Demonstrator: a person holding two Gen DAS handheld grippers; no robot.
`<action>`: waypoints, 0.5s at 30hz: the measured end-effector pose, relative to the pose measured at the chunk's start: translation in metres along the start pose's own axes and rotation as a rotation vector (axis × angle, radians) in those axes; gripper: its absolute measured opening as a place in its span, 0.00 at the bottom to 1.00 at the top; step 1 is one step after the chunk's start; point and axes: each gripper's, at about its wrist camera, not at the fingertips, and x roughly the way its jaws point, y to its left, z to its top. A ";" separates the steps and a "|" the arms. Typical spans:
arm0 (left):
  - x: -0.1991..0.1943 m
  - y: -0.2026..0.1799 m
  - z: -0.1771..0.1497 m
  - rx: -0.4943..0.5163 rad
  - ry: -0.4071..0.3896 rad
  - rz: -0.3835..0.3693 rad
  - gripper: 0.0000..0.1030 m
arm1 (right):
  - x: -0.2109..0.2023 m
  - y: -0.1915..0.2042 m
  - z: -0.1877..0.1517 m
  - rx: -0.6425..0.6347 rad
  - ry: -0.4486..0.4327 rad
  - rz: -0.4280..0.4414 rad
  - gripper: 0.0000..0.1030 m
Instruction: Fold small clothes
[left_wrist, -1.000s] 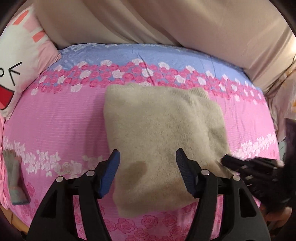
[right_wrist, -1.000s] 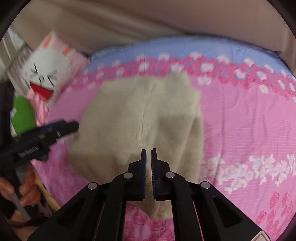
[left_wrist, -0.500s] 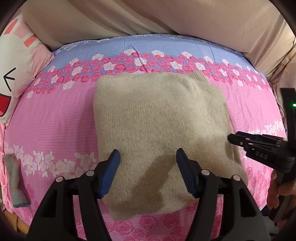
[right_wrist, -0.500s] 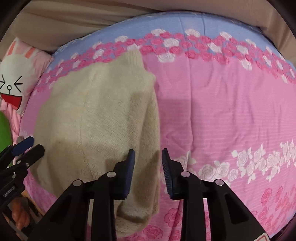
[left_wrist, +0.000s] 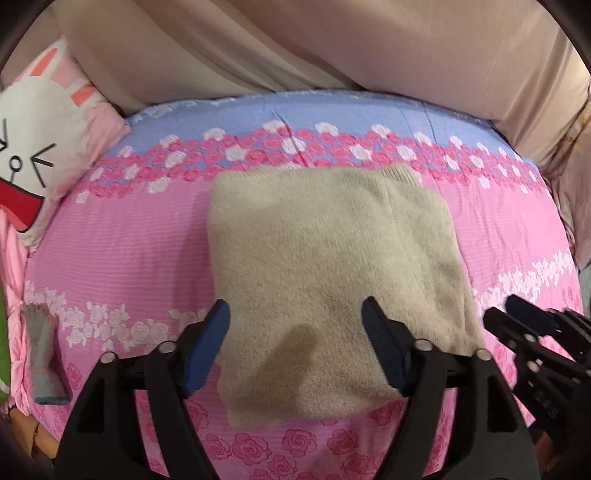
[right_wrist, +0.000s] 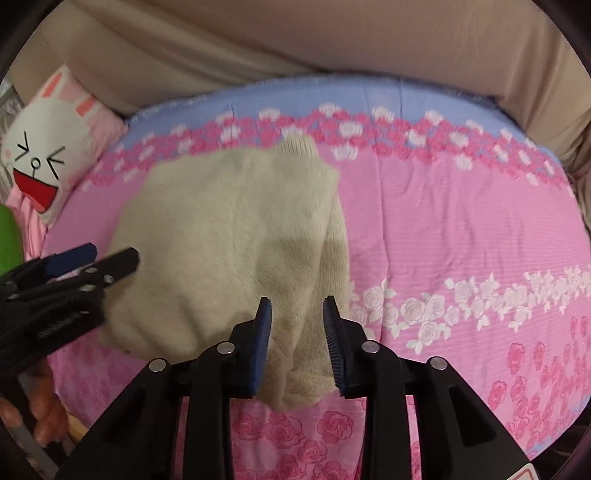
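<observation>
Left wrist view first: beige knit sweater (left_wrist: 325, 273) lying flat on the bed (left_wrist: 122, 258), already brought into a compact, roughly square block, sleeves not visible anywhere outside the outline — judged tucked in. Ribbed collar or hem poking out at the far right corner. Left tongs (left_wrist: 295, 343) spread wide, hovering over the near edge of the garment, pinching nothing. Right tongs (left_wrist: 517, 321) seen at the right margin, just beside the near right corner of the sweater, not clamped on cloth.

Right wrist view: same sweater (right_wrist: 229, 251) left of centre, its right edge showing a doubled layer that runs down to a thick near corner. Right tongs (right_wrist: 297, 332) parted a moderate way, straddling that near corner from above; contact with the knit cannot be told, but nothing gripped. Left tongs (right_wrist: 107, 258) entering from the left, apart and empty, beside the left edge.

Judged state of the work: main folds done, bundle resting in the middle of the bed, both tools released. Left to do, at most — a last halving or a bit of squaring of the loose near corner and the protruding ribbed edge.

Elsewhere: cartoon rabbit pillow (left_wrist: 40, 147) at the far left, small grey glove-like item (left_wrist: 44, 358) near the left edge of the bed, still unfolded if part of the job.
</observation>
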 end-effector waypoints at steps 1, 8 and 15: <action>-0.004 0.000 0.000 -0.004 -0.017 0.014 0.82 | -0.007 0.003 -0.001 -0.006 -0.025 -0.018 0.38; -0.018 -0.002 -0.007 -0.006 -0.067 0.032 0.86 | -0.017 0.013 -0.017 0.007 -0.061 -0.057 0.42; -0.020 -0.004 -0.028 0.021 -0.052 0.040 0.86 | -0.018 0.020 -0.037 0.042 -0.060 -0.073 0.42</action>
